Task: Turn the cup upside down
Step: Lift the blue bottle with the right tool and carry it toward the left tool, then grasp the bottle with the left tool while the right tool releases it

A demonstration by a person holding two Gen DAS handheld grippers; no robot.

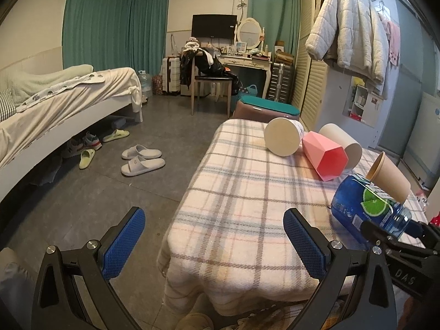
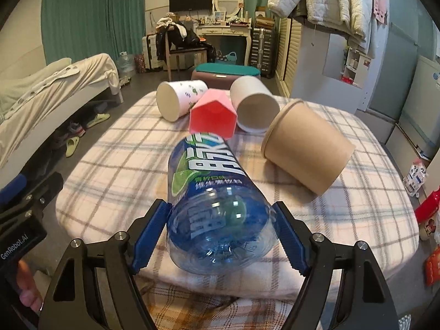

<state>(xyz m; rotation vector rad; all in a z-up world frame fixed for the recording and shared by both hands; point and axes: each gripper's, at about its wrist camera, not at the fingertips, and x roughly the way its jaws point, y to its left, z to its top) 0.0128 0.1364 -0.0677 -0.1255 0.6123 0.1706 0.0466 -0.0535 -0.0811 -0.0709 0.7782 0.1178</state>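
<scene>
1. Right gripper [image 2: 221, 232] clamps the blue bottle [image 2: 217, 200] between its blue pads, bottle tipped on its side above the plaid blanket [image 2: 110, 165].
2. Just beyond it to the right, the brown paper cup [image 2: 305, 148] lies on its side.
3. Farther ahead: pink cup [image 2: 213, 117], two white cups.
4. Left gripper [image 1: 214, 243] gapes wide, empty, at the blanket's near left edge.

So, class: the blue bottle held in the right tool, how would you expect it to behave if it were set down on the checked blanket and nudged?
The blue bottle looks empty and clear-walled, so probably light and easily dented. Its round body lies sideways, so it would likely roll across the checked blanket, though the soft cloth may slow it. The right tool grips smooth plastic, which might slip.
</scene>
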